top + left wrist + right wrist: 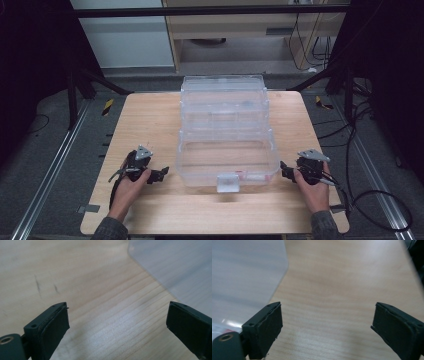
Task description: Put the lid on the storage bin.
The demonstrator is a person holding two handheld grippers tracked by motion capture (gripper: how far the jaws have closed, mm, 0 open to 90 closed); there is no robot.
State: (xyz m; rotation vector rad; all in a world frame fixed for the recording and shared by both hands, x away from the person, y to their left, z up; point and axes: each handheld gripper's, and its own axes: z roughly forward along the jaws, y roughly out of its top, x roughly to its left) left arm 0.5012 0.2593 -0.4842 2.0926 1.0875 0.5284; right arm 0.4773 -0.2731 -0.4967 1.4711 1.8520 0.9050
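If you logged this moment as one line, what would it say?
left tongs: open, empty, left of box | right tongs: open, empty, right of box | clear plastic box: on wooden table, lid shut

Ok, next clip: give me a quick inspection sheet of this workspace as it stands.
Surface: light wooden table, a few faint dark marks in the left gripper view.
Job's things: clear plastic box, lid down, front latch facing the person.
Clutter: nothing seen.
Grippers: left gripper and right gripper both open, resting on the table either side of the box, holding nothing.
Cables: black cable trails from the right gripper over the floor.
Surroundings: grey floor, metal rails, dark frame, cabinet behind.
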